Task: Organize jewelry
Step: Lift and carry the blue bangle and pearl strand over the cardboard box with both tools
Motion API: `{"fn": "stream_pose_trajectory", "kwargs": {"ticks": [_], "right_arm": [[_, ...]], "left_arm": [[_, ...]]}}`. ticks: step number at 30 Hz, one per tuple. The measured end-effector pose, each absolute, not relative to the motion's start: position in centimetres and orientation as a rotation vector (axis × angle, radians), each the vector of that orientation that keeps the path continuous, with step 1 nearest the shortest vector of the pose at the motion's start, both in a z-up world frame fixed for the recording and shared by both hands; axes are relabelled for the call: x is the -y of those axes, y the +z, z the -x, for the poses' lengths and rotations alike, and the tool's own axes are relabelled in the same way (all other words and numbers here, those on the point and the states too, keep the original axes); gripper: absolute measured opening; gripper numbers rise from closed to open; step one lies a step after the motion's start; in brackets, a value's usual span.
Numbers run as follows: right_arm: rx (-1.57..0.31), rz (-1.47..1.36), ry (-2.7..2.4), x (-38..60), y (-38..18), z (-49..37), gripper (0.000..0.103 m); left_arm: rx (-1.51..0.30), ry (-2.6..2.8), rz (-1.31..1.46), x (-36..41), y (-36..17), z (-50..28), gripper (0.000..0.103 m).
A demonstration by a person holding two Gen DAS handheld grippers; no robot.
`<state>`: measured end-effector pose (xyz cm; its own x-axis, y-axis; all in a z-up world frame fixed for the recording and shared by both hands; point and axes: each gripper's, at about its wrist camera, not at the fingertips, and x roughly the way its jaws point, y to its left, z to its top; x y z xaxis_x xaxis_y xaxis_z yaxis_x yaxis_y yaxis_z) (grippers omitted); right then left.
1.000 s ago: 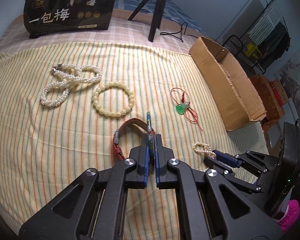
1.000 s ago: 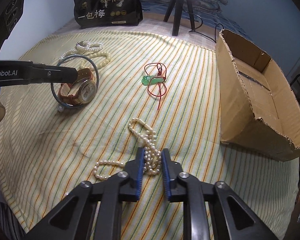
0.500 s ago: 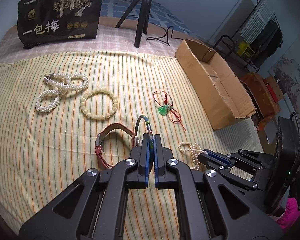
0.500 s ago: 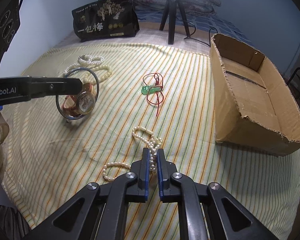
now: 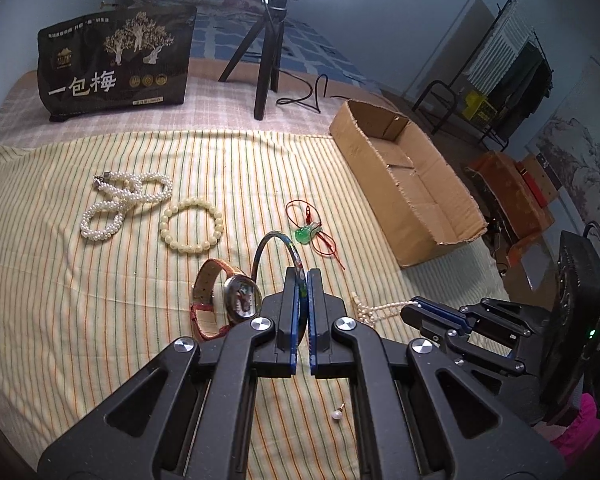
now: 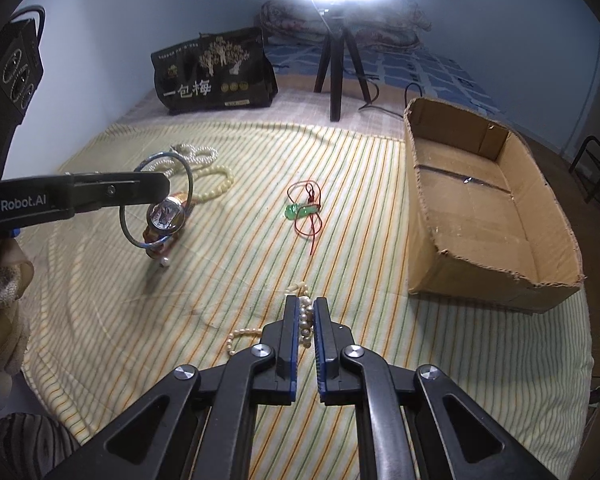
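Observation:
My left gripper [image 5: 303, 277] is shut on a thin blue bangle [image 5: 274, 234] and holds it a little above the striped cloth [image 5: 100, 300]. In the right wrist view that gripper [image 6: 158, 189] comes in from the left with the bangle [image 6: 189, 182] hanging from it. A watch [image 5: 242, 300] with a reddish strap lies just behind the ring. My right gripper [image 6: 307, 305] is shut on a strand of small pearls [image 6: 305, 318]; part of the strand trails on the cloth. The open cardboard box [image 6: 480, 216] stands to the right.
On the cloth lie a thick pearl rope [image 5: 120, 204], a pale bead bracelet [image 5: 191, 226], a green pendant on red cord [image 5: 308, 235] and a loose pearl earring [image 5: 336, 414]. A black bag [image 5: 116, 60] and a tripod [image 5: 268, 52] stand behind.
Both grippers have risen. The right jaws closed on the pearl strand and lifted part of it. The bangle came up off the cloth, and the watch face now shows.

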<state>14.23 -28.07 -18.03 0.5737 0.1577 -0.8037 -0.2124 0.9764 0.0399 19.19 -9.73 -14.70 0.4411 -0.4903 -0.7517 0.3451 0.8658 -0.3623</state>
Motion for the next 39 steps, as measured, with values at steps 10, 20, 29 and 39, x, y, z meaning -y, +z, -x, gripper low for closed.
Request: {"fn": "stream_pose_trajectory", "kwargs": {"ticks": [10,20,29,39], "right_arm": [[-0.877,0.053,0.222,28.3,-14.5,-12.2,0.004],[-0.811,0.066,0.223,28.4,-10.6,-10.8,0.004],[-0.742,0.079,0.229,28.4,-6.9,-9.8,0.004],[-0.683,0.084,0.216,29.9,-3.0,-9.5,0.004]], "left_arm": [[-0.938,-0.547,0.151,9.8,-12.4,-18.1,0.001],[-0.904,-0.565,0.148,9.6,-10.1,-17.1,0.001],[-0.873,-0.579,0.135,9.8,-7.9,-16.4,0.001],[-0.852,-0.613,0.108,11.6,-6.2,-16.1,0.001]]}}
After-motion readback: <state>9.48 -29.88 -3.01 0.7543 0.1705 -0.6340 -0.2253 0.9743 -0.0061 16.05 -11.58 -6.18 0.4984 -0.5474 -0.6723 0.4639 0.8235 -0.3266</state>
